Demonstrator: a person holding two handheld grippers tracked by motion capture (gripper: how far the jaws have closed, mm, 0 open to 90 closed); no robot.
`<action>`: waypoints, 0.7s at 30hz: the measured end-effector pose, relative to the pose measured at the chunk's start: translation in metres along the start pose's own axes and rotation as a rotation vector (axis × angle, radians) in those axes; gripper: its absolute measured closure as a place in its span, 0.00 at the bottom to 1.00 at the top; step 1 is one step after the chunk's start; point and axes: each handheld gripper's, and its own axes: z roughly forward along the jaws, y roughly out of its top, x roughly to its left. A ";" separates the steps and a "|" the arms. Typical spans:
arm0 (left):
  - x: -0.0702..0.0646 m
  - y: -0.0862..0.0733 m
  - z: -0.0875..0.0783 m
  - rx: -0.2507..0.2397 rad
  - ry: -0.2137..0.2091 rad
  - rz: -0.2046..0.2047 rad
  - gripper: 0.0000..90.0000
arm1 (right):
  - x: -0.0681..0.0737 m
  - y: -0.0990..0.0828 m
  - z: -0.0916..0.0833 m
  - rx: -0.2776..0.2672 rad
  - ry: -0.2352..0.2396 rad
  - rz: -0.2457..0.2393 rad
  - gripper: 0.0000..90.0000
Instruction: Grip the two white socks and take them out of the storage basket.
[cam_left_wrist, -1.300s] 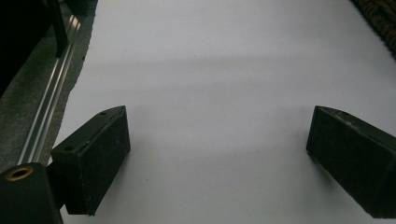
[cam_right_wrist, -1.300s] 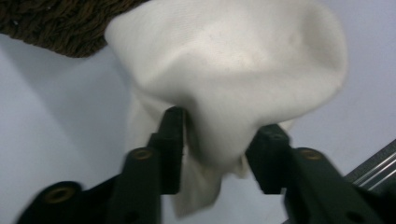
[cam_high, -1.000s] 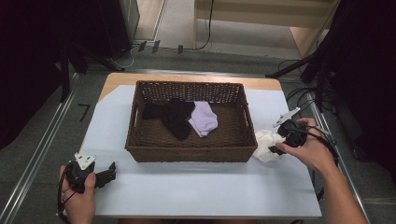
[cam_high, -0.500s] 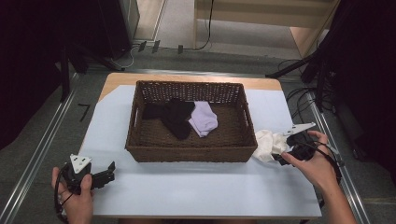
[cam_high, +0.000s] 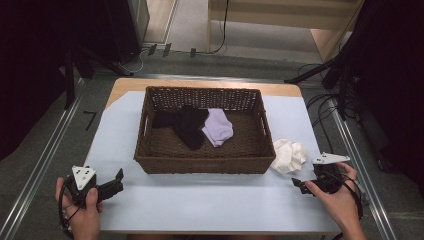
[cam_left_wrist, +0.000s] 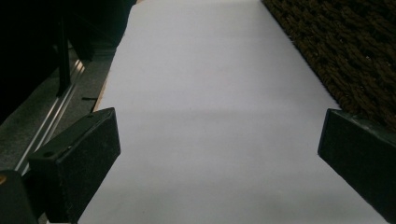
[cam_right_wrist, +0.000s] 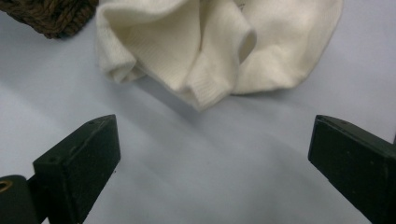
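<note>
On the pale sheet we count 1 wicker basket (cam_high: 202, 162) holding 2 socks, 1 black sock (cam_high: 185, 122) and 1 lilac sock (cam_high: 218, 126), touching. Just right of it lies 1 cream sock (cam_high: 288, 155), bunched. We hold 2 grippers: the left gripper (cam_high: 116, 181) and the right gripper (cam_high: 299, 184), each with jaws spread wide and empty, the right near the cream sock.

The table (cam_high: 150, 85) has a wooden top, mostly covered by a pale sheet (cam_high: 210, 200). A dark wicker basket (cam_high: 150, 162) sits on the sheet toward the far middle. Just beside the basket's near right corner lies a crumpled cream sock (cam_high: 288, 155), directly on the sheet.
</note>
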 end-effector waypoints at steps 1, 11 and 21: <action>0.000 0.000 0.000 -0.006 0.001 -0.004 0.00 | 0.001 -0.004 0.000 -0.013 0.002 0.009 0.03; 0.002 -0.001 -0.001 -0.022 0.002 -0.022 0.00 | 0.007 -0.031 -0.011 -0.159 -0.015 0.065 0.03; 0.000 0.000 -0.002 -0.045 -0.009 -0.025 0.00 | 0.003 -0.057 -0.018 -0.301 -0.024 0.186 0.03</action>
